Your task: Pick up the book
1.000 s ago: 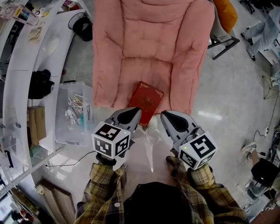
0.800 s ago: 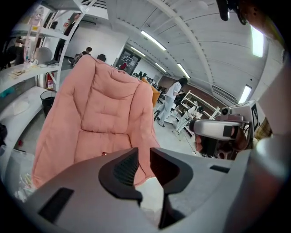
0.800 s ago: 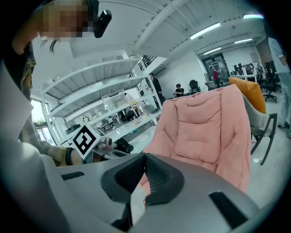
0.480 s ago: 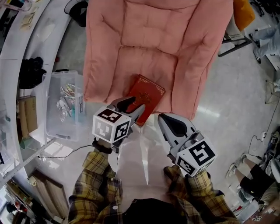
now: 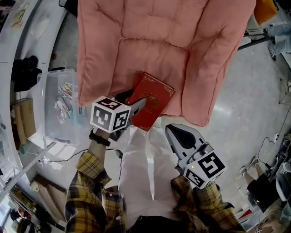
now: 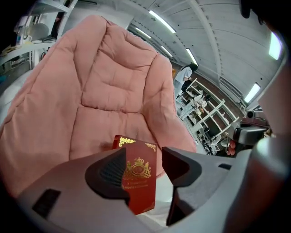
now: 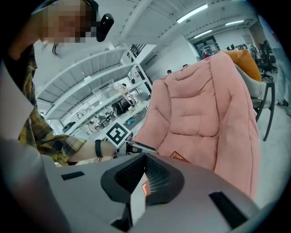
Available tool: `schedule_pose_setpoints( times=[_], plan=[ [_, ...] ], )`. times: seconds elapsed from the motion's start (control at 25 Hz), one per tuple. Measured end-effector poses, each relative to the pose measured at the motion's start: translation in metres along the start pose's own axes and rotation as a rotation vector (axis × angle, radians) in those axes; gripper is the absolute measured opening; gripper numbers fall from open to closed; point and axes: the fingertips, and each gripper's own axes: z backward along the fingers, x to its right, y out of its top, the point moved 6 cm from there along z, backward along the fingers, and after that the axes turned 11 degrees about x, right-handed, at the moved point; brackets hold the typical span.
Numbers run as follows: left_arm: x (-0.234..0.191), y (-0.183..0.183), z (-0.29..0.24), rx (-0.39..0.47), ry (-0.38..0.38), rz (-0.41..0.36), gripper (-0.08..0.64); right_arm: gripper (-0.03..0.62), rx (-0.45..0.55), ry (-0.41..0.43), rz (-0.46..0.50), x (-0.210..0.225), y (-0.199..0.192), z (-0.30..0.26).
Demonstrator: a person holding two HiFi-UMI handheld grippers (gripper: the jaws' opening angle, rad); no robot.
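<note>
A red book [image 5: 152,102] with gold print lies on the front of the seat of a pink padded chair [image 5: 154,54], its near end sticking out past the seat edge. My left gripper [image 5: 132,100] is at the book's left near corner. Its jaws are opening, and in the left gripper view the book [image 6: 138,182] shows in the gap of the left gripper [image 6: 143,159], with the pads not pressing on it. My right gripper [image 5: 175,132] hangs shut over the floor, just short of the chair. From the right gripper [image 7: 142,170], the book [image 7: 180,158] appears ahead.
A clear plastic bin [image 5: 59,109] with small items stands on the floor left of the chair. White curved shelving [image 5: 18,32] runs along the left edge. An orange seat [image 5: 266,9] is at the top right. A cable [image 5: 68,159] crosses the pale floor.
My left gripper has moved forward and down onto the book's near corner, and its jaws have gone from shut to open. The right gripper has sunk a little and stays behind.
</note>
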Motion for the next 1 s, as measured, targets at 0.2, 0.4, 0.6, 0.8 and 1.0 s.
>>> schedule_pose_setpoints(
  times=[0.2, 0.4, 0.6, 0.8, 1.0],
  plan=[
    [-0.024, -0.012, -0.024, -0.059, -0.010, -0.004, 0.244, 0.017, -0.021, 0.003, -0.002, 0.004, -0.006, -0.014],
    [-0.045, -0.015, -0.041, -0.116, -0.034, -0.014, 0.262, 0.017, -0.058, 0.033, -0.006, -0.007, -0.006, -0.030],
    [-0.064, -0.023, -0.061, -0.168, -0.090, 0.022, 0.278, 0.017, -0.093, 0.053, -0.034, -0.010, -0.014, -0.043],
    [-0.080, -0.029, -0.078, -0.224, -0.132, 0.012, 0.291, 0.017, -0.103, 0.063, -0.056, -0.007, -0.014, -0.055],
    [-0.091, -0.032, -0.095, -0.280, -0.184, 0.011, 0.296, 0.017, -0.107, 0.053, -0.086, 0.005, -0.014, -0.060]
  ],
)
